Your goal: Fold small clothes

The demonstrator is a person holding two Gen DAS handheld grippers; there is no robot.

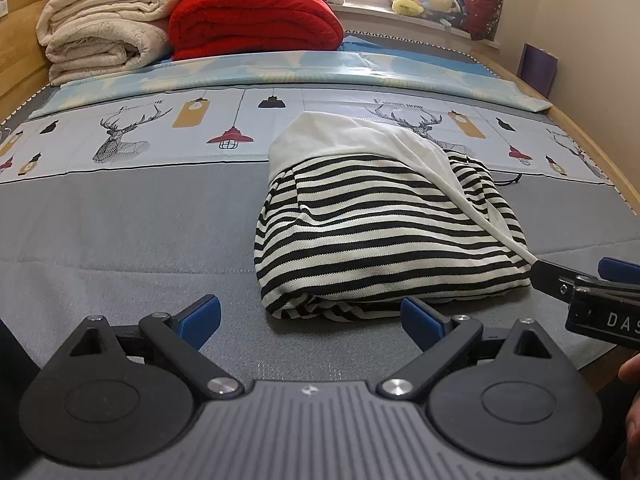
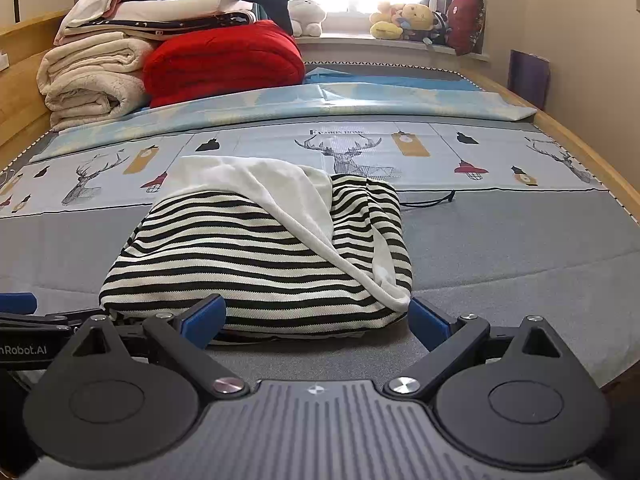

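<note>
Lying bunched on the grey part of a bed (image 1: pixel 120 220), a black-and-white striped garment (image 1: pixel 380 232) with a plain white panel (image 1: pixel 344 136) draped over its far side and down its right edge sits between two hand-held tools. The left tongs (image 1: pixel 310 316) hover low over the bedcover just short of the garment's near left corner, blue pads spread wide and gripping nothing. The right tongs (image 2: pixel 316 318) are likewise wide apart, with the garment's near hem lying in the gap between the pads; the right pad (image 2: pixel 426 322) sits just beside the hanging white edge, though whether it touches cannot be told. In the left wrist view the right tool enters from the right edge, its black finger (image 1: pixel 548 276) meeting the garment's near right corner. Beyond the garment runs a pale blue sheet (image 2: pixel 280 152) printed with deer and lanterns. At the head of the bed a folded red blanket (image 1: pixel 256 20) lies beside stacked cream blankets (image 1: pixel 100 28), and soft toys (image 2: pixel 404 20) line the sunlit windowsill.
</note>
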